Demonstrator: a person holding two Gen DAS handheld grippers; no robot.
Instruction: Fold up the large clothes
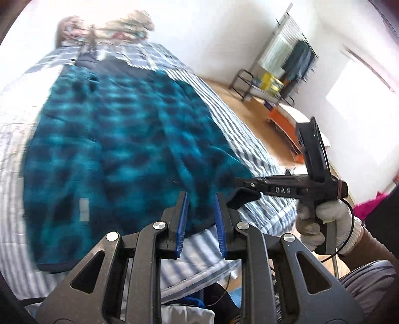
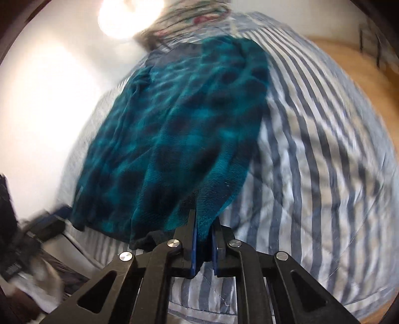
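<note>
Both views: daylight, bright. Window point(image 1: 359, 124) at right blown out; lamp glare point(image 2: 129, 17) at top of right view. Motion blur over garment point(image 1: 119, 139) and bedding point(image 2: 324, 149). Fisheye bending, dark vignette at corners. Near black linkages sharp.

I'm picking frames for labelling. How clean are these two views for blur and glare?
Left wrist view: teal garment smeared by motion, left claw sharp, window blown out. Right wrist view: striped bedding streaked, bright glare at top, fisheye bending throughout.
</note>
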